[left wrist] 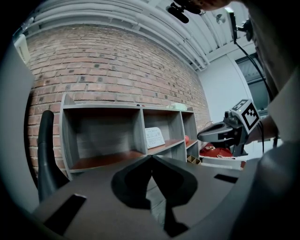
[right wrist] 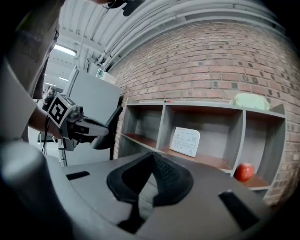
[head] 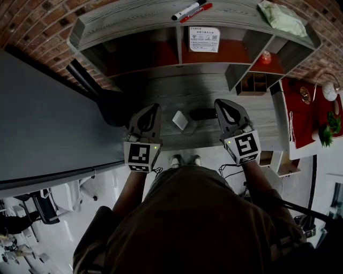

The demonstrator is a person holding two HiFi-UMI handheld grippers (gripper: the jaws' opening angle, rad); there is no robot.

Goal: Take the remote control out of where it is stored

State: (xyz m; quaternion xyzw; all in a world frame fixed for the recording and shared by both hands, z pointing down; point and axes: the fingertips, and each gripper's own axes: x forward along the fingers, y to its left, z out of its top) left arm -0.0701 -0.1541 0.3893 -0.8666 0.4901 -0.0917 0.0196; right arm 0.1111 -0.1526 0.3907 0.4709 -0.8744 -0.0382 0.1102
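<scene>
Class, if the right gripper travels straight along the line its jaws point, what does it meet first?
Probably the grey wooden shelf unit, near the divider beside the white printed card; depth is unclear.

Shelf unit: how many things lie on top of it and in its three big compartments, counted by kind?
Marker pens: 2
Pale green cloth: 1
White printed card: 1
Red apple: 1
Total: 5
</scene>
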